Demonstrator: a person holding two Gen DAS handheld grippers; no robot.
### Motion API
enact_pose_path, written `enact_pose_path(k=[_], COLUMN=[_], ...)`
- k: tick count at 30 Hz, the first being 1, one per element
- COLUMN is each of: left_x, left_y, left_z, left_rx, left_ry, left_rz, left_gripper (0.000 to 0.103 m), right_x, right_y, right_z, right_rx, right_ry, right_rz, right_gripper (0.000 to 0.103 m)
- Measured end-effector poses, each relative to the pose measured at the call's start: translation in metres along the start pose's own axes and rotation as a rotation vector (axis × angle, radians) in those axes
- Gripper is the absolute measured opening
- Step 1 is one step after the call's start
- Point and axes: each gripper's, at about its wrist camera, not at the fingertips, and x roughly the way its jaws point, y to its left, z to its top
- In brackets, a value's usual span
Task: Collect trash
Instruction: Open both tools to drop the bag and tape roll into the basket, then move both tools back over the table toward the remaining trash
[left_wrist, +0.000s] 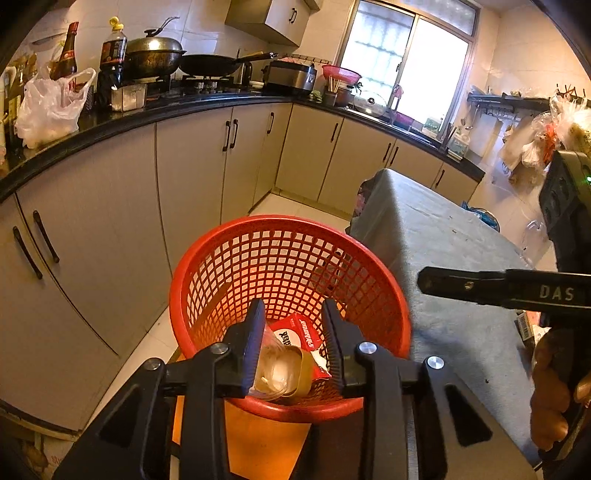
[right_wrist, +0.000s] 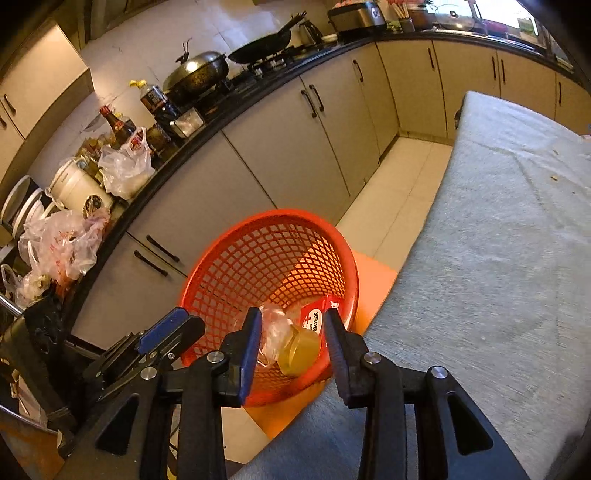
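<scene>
Trash sits low-centre in the red basket (left_wrist: 221, 258): clear jar (left_wrist: 277, 373) and red packet (left_wrist: 299, 332). Our left gripper (left_wrist: 293, 343) and right gripper (right_wrist: 293, 347) hang apart, empty. Drop looks done; next we seek more litter.

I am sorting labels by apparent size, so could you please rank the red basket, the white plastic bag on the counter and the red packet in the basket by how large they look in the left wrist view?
1. Red basket, by far the largest.
2. White plastic bag, though it sits farther from the camera, so its true size is unsure.
3. Red packet, partly hidden by the gripper fingers.
</scene>
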Motion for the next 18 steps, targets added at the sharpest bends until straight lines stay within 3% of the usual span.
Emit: enact_pose_path(k=[2,10,18], left_x=[-0.005,-0.022,-0.026], left_y=[-0.005,-0.039,-0.076], left_z=[0.0,-0.003,-0.009], left_rx=[0.011,0.081,0.148], left_ry=[-0.015,-0.061,-0.062], left_rz=[0.015,0.057,0.066], left_gripper=[0.04,0.055,0.06], right_x=[-0.011,-0.056,-0.078], right_y=[-0.004,-0.025,-0.05], right_z=[-0.002,-0.023,-0.054], right_rx=[0.011,0.045,0.085], right_ry=[-0.021,-0.106,-0.101], right_rz=[0.0,-0.036,-0.049], right_gripper=[0.044,0.054,0.059])
